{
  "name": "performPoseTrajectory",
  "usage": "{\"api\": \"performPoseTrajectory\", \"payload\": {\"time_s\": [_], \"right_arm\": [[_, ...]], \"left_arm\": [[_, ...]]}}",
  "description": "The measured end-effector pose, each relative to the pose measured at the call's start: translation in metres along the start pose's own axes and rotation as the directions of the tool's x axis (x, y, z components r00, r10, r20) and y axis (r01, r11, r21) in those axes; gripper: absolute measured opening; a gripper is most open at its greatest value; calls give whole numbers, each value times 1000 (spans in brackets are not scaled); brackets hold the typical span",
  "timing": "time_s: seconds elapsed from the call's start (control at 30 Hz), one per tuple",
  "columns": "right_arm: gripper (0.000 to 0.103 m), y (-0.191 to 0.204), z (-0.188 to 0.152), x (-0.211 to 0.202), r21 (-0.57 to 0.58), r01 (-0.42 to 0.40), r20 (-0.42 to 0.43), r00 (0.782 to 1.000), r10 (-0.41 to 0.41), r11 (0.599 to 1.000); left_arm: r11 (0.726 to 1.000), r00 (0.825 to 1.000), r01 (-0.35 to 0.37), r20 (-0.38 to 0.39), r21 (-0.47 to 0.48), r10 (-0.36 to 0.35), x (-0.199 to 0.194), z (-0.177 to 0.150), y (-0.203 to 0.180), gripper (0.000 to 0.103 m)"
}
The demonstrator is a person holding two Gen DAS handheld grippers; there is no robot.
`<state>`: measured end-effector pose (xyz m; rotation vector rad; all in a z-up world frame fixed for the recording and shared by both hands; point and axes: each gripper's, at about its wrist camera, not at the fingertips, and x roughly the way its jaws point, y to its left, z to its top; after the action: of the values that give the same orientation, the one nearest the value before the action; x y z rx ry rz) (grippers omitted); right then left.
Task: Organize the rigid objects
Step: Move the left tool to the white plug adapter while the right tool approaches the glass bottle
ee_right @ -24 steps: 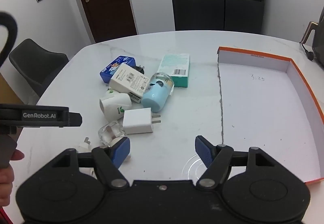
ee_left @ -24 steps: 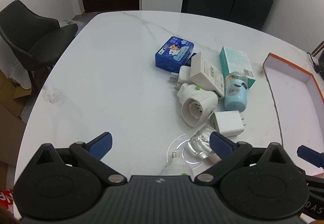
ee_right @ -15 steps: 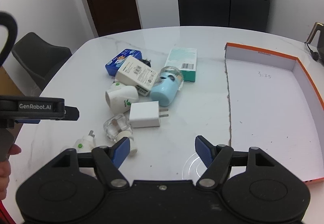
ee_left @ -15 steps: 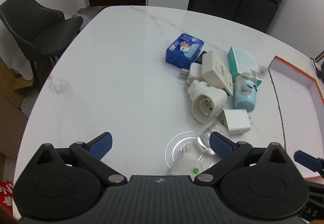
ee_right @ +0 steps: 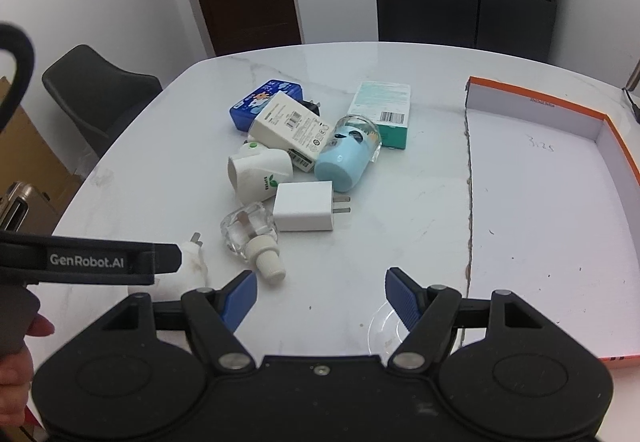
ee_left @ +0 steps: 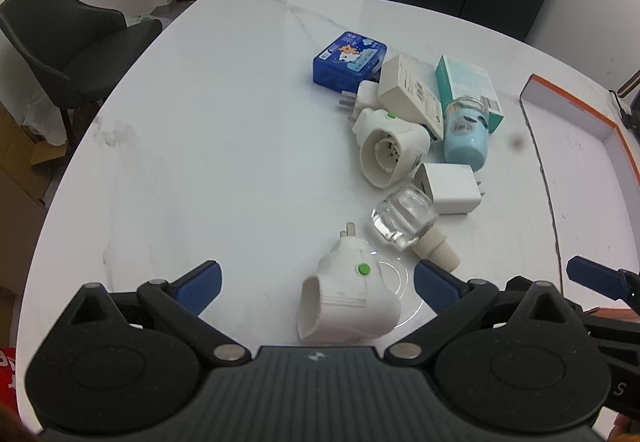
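Observation:
A pile of small items lies on the white marble table point(ee_left: 208, 146). My left gripper point(ee_left: 318, 282) is open, and a white plug-in device with a green dot point(ee_left: 350, 304) lies on the table between its fingers, untouched. Just beyond sit a clear glass bottle point(ee_left: 402, 220), a white charger point(ee_left: 450, 188), a second white plug-in device point(ee_left: 390, 152), a light blue bottle point(ee_left: 466, 140), a white box point(ee_left: 412, 92), a teal box point(ee_left: 468, 84) and a blue tin point(ee_left: 350, 60). My right gripper point(ee_right: 320, 296) is open over bare table, right of the glass bottle point(ee_right: 250, 230).
A shallow white tray with an orange rim point(ee_right: 540, 110) lies on the table's right side. A dark chair point(ee_left: 60, 42) stands at the left edge, with cardboard boxes on the floor. A dark door and a black cabinet stand behind the table.
Both grippers have pulled back and tilted, so the pile sits farther up the views. The white plug-in device with the green dot now shows fully between my left fingers.

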<state>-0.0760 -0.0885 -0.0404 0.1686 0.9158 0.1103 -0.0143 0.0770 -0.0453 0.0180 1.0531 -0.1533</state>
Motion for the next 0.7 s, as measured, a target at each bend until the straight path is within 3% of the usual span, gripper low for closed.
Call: {"api": "performPoseTrajectory", "payload": {"time_s": [0.23, 0.7], "right_arm": [[83, 0, -3, 3, -39, 29, 41, 999, -28, 999], [83, -4, -3, 4, -46, 8, 35, 999, -7, 999]], "left_arm": [[1000, 1000, -6, -11, -2, 6, -1, -9, -7, 103], [1000, 999, -16, -32, 4, 16, 4, -17, -12, 103]]}}
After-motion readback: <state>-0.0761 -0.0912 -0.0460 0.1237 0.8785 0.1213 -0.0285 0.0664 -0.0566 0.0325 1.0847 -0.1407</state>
